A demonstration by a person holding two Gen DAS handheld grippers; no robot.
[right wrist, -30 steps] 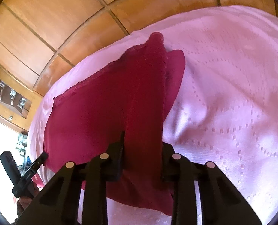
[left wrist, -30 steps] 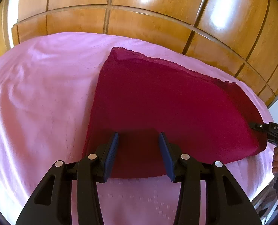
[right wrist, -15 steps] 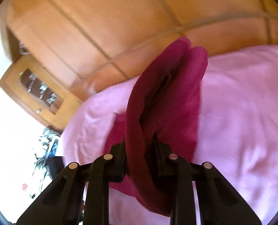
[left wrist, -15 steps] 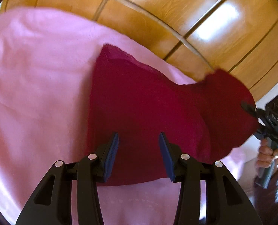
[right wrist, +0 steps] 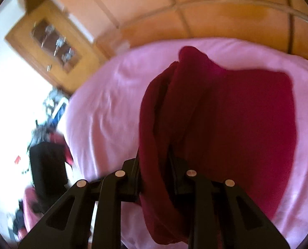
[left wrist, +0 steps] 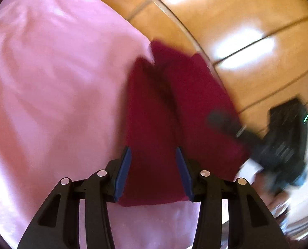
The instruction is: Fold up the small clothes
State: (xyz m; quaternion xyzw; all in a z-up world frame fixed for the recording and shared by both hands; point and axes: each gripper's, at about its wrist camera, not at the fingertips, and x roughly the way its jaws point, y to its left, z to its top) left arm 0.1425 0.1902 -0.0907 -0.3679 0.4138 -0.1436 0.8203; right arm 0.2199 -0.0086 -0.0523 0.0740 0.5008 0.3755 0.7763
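R gripper [right wrist: 154, 166] clamps one red garment [right wrist: 237, 124], raised fold over pink bedspread [right wrist: 104, 114]; L gripper [left wrist: 154, 172] jaws apart, cloth between, not pinched.

blur: right hand-held gripper [left wrist: 222, 120] smeared in left wrist view, jaw state unreadable there | hidden: its finger pads under red cloth [right wrist: 226, 120] folds in right wrist view | blur: cabinet [right wrist: 50, 39] contents unclear | blur: clutter [right wrist: 44, 145] beside bed [right wrist: 104, 108] unidentifiable | cut off: both gripper bodies at bottom edges
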